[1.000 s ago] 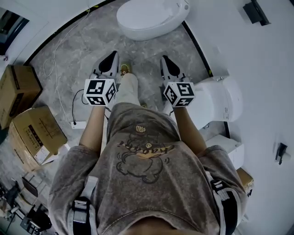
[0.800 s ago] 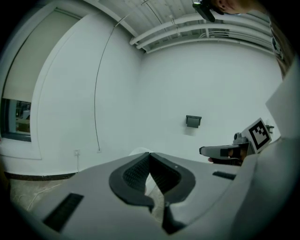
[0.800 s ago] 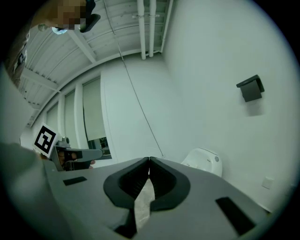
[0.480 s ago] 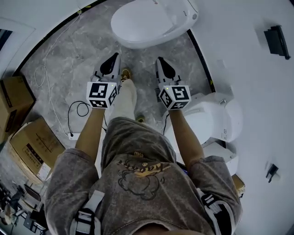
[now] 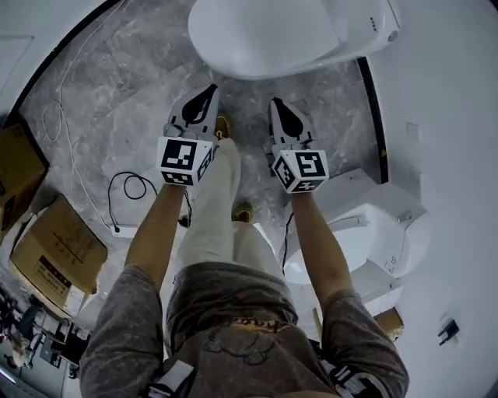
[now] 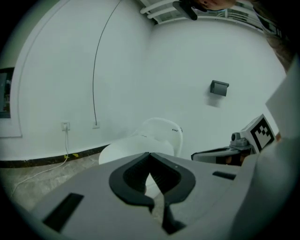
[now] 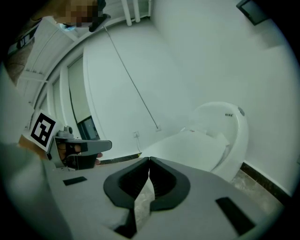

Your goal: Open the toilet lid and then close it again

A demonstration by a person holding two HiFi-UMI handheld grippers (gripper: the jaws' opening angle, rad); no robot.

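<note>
A grey marble floor [image 5: 117,101] fills a white-walled room where a person stands facing a white toilet [image 5: 233,62] at the top of the head view. Its toilet lid [image 5: 264,35] lies flat down on the bowl, closed, with a control strip [image 5: 381,23] along the right side. A 2nd white toilet [image 5: 373,225] stands against the wall just beside the person's right arm. Cardboard boxes [image 5: 54,249] sit at the left edge of the floor.

The person holds 2 claws out side by side, both aimed at the closed lid and both short of it, touching nothing. The left claw [image 5: 208,89] has its jaws pressed together with nothing between them, as the left gripper view confirms [image 6: 150,155]. The right claw [image 5: 276,102] is likewise closed tight and empty [image 7: 149,160].

A black cable [image 5: 128,183] loops on the floor beside the left arm. A wall socket [image 6: 65,125] sits low on the wall, left of the toilet.
</note>
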